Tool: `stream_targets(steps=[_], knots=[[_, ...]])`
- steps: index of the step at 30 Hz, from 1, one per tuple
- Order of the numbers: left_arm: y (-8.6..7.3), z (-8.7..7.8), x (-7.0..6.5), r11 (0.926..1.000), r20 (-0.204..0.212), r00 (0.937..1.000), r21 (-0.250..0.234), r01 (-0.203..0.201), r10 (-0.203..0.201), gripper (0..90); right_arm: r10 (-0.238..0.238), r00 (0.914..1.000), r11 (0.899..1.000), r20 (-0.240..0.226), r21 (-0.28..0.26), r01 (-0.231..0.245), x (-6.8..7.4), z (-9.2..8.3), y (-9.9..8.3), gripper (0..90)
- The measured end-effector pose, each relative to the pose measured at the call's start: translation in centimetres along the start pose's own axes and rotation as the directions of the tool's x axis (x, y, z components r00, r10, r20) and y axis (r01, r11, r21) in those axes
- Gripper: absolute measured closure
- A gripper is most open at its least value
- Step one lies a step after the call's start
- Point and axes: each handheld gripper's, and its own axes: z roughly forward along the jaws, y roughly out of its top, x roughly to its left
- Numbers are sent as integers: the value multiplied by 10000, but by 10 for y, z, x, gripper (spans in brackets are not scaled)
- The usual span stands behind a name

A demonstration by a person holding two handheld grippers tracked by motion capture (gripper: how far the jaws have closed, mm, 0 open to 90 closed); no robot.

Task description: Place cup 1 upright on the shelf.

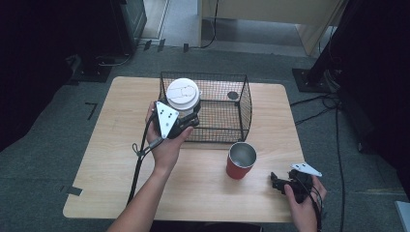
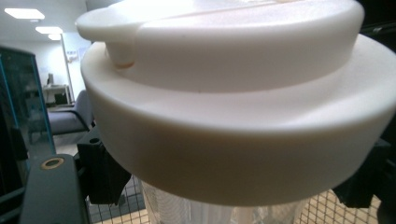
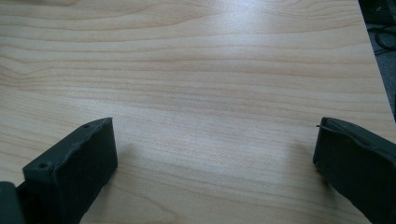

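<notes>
My left gripper is shut on a clear cup with a white lid, holding it upright over the front left corner of the black wire basket. In the left gripper view the white lid looms close, with the jaws clamped on the clear cup body just below it. A red cup with a shiny metal inside stands on the table in front of the basket. My right gripper rests low at the table's front right, open, with bare wood between its jaws.
The wooden table stands on grey carpet. A small dark round object lies on the basket floor near the back right. Cables and black stand bases lie on the floor to the right and back left.
</notes>
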Motion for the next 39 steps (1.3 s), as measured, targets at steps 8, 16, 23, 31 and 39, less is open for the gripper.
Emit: stream_targets(steps=[8, 16, 23, 31, 39], knots=[[-22, 23, 3, 9980, -339, 9992, 576, 251, -232, 168, -18, 10000, 10000, -2, -3, 18, 0, 0, 0, 0], [-45, 38, 5, 9871, -599, 9982, 1589, 184, -90, 168, -11, 10000, 10000, -6, 0, 11, 0, 0, 0, 0], [-58, 48, 3, 9655, -803, 9968, 2599, 154, 57, 168, -13, 10000, 10000, -4, -1, 13, 0, 0, 0, 0], [-70, 54, 6, 9297, -968, 9952, 3648, 503, -159, 168, -5, 10000, 10000, -4, 3, 5, 0, 0, 0, 0], [-73, 55, 10, 9096, -1206, 9914, 4042, 960, -511, 168, -13, 10000, 10000, -4, -2, 13, 0, 0, 0, 0]])
